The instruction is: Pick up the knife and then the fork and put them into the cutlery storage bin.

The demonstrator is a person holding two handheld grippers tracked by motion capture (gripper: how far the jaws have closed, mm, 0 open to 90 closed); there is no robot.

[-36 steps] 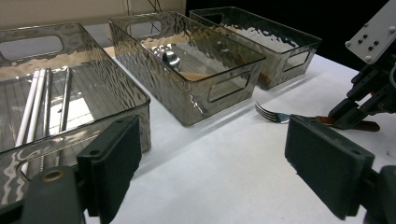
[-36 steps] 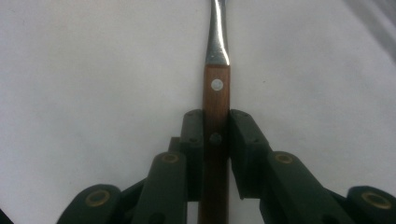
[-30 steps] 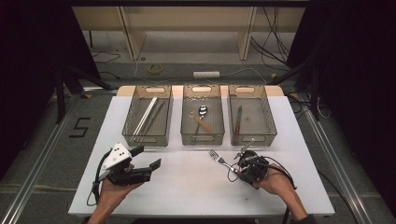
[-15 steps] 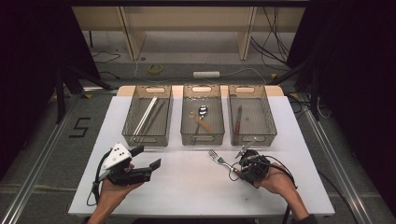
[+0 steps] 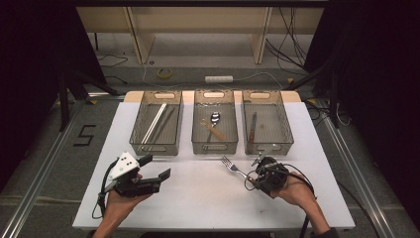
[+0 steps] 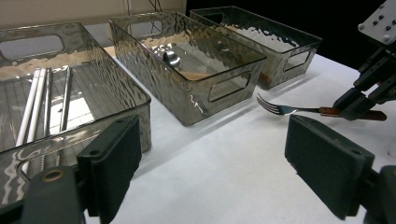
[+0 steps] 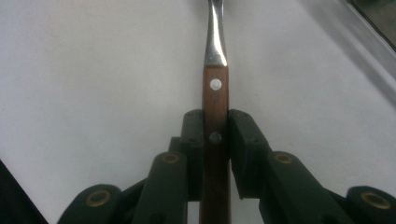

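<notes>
The right gripper [image 7: 215, 140] clamps the fork [image 7: 215, 100] by its wooden handle, probably for binning; the left gripper [image 6: 210, 154] waits wide open, holding nothing.

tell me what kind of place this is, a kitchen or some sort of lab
Most likely a lab or recording set-up, not a kitchen: a white table bordered by black curtains, loose cables and a white power strip on the floor behind, and three clear plastic bins lined up for sorting cutlery.
</notes>
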